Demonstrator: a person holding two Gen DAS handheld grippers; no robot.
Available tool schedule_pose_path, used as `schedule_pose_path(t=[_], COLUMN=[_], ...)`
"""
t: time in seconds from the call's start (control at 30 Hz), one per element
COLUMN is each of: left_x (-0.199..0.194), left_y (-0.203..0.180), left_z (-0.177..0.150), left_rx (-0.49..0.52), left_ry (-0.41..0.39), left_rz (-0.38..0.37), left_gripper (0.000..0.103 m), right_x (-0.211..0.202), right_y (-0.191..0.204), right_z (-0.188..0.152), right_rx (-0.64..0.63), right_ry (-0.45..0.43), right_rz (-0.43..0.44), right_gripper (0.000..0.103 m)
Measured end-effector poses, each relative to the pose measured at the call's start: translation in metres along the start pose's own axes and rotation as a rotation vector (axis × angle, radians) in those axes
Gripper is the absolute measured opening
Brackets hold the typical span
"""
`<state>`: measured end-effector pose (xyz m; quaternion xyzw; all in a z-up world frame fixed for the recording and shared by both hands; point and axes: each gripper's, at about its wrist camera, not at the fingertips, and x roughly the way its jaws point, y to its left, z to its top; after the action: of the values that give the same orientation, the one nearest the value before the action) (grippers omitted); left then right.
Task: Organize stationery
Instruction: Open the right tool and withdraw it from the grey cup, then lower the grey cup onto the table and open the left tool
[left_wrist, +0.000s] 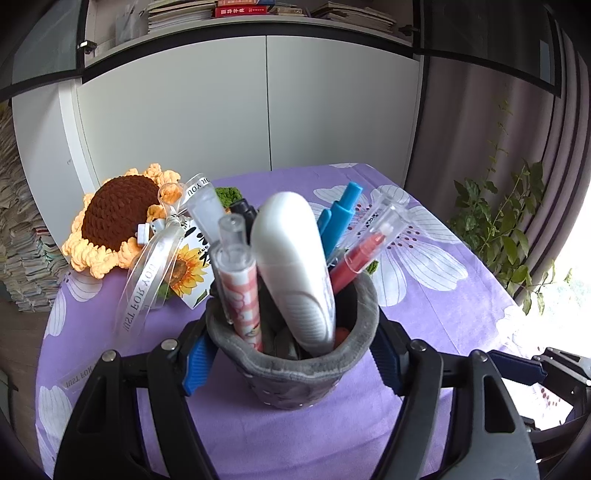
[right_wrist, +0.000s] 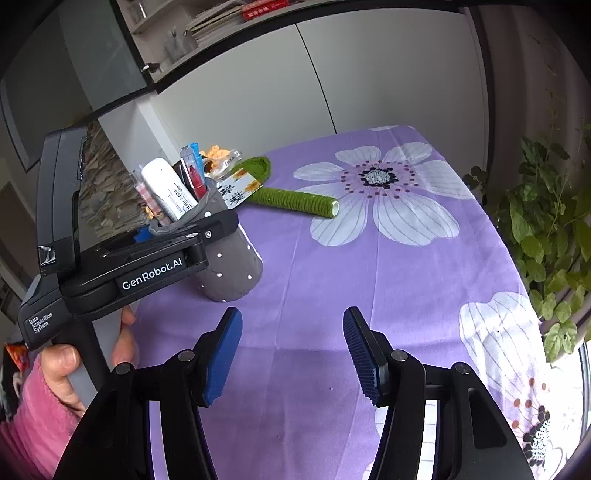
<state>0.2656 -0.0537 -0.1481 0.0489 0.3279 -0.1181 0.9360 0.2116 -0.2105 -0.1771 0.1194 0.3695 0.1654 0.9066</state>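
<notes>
Pen holder (left_wrist: 291, 369): a grey plush cup with white dots, standing upright on the purple flowered tablecloth (right_wrist: 369, 295), near its left edge as my right camera sees it
What's in it: a white correction-tape case (left_wrist: 295, 266), a pink checked pen (left_wrist: 242, 295), 2 blue pens (left_wrist: 338, 218), a red pen (left_wrist: 360, 258) under a clear cap, all leaning out past the rim
My left gripper (left_wrist: 291, 360): its blue pads sit on either side of the cup just under the rim; in my view the left pad looks a hair off the fabric, so I judge the hold loose or letting go and cannot call it a firm grip
My right gripper (right_wrist: 293, 350): jaws half spread, nothing between them, over bare cloth well apart from the cup
How the cup will handle: soft, so it gives under a squeeze and the wall may fold inward; top-heavy with the tall load, so it could tip if bumped; light overall, I judge
Where I'd take it: around the upper wall where the rolled rim is thickest, squeezing gently
Nearby: a crocheted sunflower (left_wrist: 118, 218) and its green stem (right_wrist: 295, 197) lie behind the cup
</notes>
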Motion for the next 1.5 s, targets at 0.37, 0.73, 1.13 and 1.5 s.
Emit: schedule_pose_path(t=[0.37,0.73,1.13,1.5], left_x=[-0.004,-0.026,-0.088,-0.170], left_y=[-0.001,0.005,-0.002,0.003], left_z=[-0.006,-0.018,-0.027,-0.030], left_rx=[0.034,0.038,0.078,0.054], left_ry=[0.006,-0.020,-0.111,-0.274], left_rz=[0.040,0.072,0.128,0.162], left_gripper=[0.082,0.092,0.092,0.102], right_x=[0.001,0.000,-0.014,-0.075], right_y=[-0.002,-0.003,0.016,0.057], right_z=[-0.002,-0.003,0.003,0.012], right_rx=[0.013,0.020,-0.032,-0.123], right_ry=[0.004,0.011,-0.018,-0.142], right_rz=[0.001,-0.006,-0.029,-0.095], right_gripper=[0.058,0.058,0.058,0.058])
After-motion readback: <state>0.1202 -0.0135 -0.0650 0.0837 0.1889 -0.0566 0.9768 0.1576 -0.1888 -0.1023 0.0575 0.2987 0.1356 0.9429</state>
